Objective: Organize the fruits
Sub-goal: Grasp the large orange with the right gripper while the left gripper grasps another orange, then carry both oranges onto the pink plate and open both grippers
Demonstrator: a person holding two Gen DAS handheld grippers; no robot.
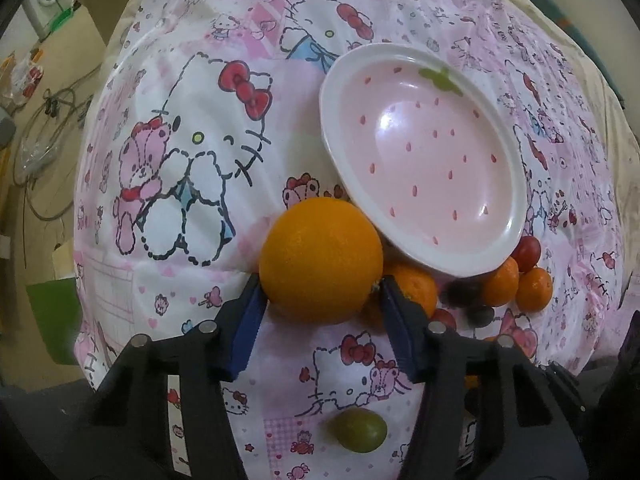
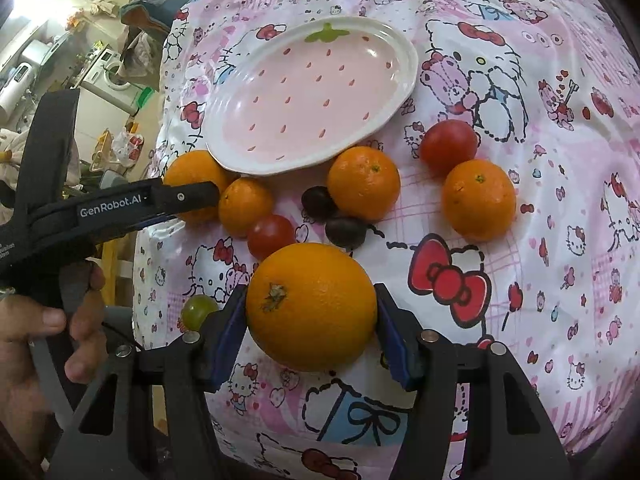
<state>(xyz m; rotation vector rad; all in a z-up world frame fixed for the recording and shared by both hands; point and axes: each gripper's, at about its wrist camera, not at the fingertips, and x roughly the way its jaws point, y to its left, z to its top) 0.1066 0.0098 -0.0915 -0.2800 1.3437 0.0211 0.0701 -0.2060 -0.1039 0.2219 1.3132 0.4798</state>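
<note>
My left gripper (image 1: 320, 292) is shut on a large orange (image 1: 321, 260) just left of the pink strawberry plate (image 1: 420, 80); the same gripper (image 2: 192, 196) and its orange (image 2: 192, 172) show in the right wrist view. My right gripper (image 2: 310, 312) is shut on another large orange (image 2: 311, 306) in front of the plate (image 2: 400, 46). The plate is empty. Loose on the cloth lie mandarins (image 2: 363, 181) (image 2: 479, 199) (image 2: 245, 206), red tomatoes (image 2: 449, 145) (image 2: 271, 236), dark grapes (image 2: 345, 232) and a green grape (image 2: 198, 311).
The fruit lies on a Hello Kitty cloth (image 2: 560, 160) over a rounded surface. Its left edge drops to a floor with cables (image 1: 44, 128), a green box (image 1: 56, 320), a washing machine (image 2: 114, 76) and bags. A hand (image 2: 36, 340) holds the left gripper.
</note>
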